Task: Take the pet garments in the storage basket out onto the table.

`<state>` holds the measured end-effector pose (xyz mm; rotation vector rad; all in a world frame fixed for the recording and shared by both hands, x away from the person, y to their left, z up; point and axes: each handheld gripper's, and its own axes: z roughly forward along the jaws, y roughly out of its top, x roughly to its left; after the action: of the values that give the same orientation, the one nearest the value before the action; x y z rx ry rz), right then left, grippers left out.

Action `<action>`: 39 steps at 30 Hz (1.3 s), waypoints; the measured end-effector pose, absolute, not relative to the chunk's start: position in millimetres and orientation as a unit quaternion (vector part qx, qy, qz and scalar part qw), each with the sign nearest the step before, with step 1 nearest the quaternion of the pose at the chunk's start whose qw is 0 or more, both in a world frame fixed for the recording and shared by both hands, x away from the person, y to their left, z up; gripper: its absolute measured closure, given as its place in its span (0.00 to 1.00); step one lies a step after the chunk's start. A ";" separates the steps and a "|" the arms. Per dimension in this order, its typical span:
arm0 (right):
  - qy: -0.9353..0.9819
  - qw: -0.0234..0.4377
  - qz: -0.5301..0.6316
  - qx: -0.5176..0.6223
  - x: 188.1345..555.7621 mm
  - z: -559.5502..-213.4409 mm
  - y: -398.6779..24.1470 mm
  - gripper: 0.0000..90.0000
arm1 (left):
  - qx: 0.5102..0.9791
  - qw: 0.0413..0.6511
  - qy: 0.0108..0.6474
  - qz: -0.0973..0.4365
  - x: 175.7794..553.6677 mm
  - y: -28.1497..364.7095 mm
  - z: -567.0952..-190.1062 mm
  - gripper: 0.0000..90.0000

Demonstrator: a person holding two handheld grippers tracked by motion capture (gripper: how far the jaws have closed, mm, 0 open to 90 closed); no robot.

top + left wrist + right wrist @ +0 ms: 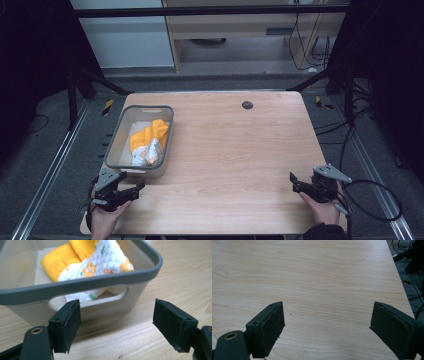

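A grey plastic bin (pixel 116 142) stands at the table's left side, its dark rim (pixel 82 285) close in the left gripper view. Inside lies a folded cloth (pixel 148 141), yellow with a white quilted patterned side (pixel 105 260). My left gripper (pixel 131 189) rests at the near left corner, just in front of the bin's handle cutout, jaws wide open and empty (pixel 117 325). My right gripper (pixel 296 181) sits at the near right of the table, open over bare wood (pixel 327 327), holding nothing.
The light wooden table (pixel 235 150) has a small dark round grommet (pixel 247 105) near its far edge. Black frame legs and cables (pixel 370 200) surround the table on the floor. A pale cabinet stands behind.
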<state>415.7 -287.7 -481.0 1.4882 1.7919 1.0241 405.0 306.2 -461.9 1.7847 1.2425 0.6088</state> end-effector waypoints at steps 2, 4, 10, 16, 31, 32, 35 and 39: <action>0.674 0.296 0.385 0.557 415.1 -480.7 -286.9 0.13 | 0.710 0.429 0.501 0.247 404.9 307.9 -459.4 0.25; 0.677 0.298 0.384 0.552 414.5 -480.5 -285.5 0.13 | 0.705 0.435 0.503 0.247 405.2 310.0 -456.1 0.25; 0.681 0.306 0.380 0.546 416.5 -479.7 -283.6 0.13 | 0.690 0.451 0.504 0.256 406.8 314.6 -441.8 0.25; 0.676 0.311 0.383 0.548 416.3 -479.9 -285.0 0.14 | 0.680 0.468 0.503 0.257 407.5 316.0 -428.3 0.26; 0.671 0.325 0.373 0.552 416.2 -481.7 -288.2 0.14 | 0.685 0.477 0.478 0.274 422.5 307.5 -394.3 0.28; 0.670 0.327 0.374 0.552 416.3 -481.6 -288.6 0.14 | 0.685 0.477 0.478 0.275 423.5 306.5 -393.3 0.28; 0.665 0.327 0.377 0.555 416.4 -481.8 -290.6 0.14 | 0.686 0.475 0.477 0.277 427.0 304.6 -389.6 0.28; 0.666 0.326 0.379 0.553 416.4 -481.6 -290.7 0.14 | 0.683 0.477 0.475 0.282 432.4 302.4 -383.3 0.28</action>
<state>416.4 -290.7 -481.6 1.4502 1.7463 0.9936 432.4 302.4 -383.3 1.6693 1.1609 0.6893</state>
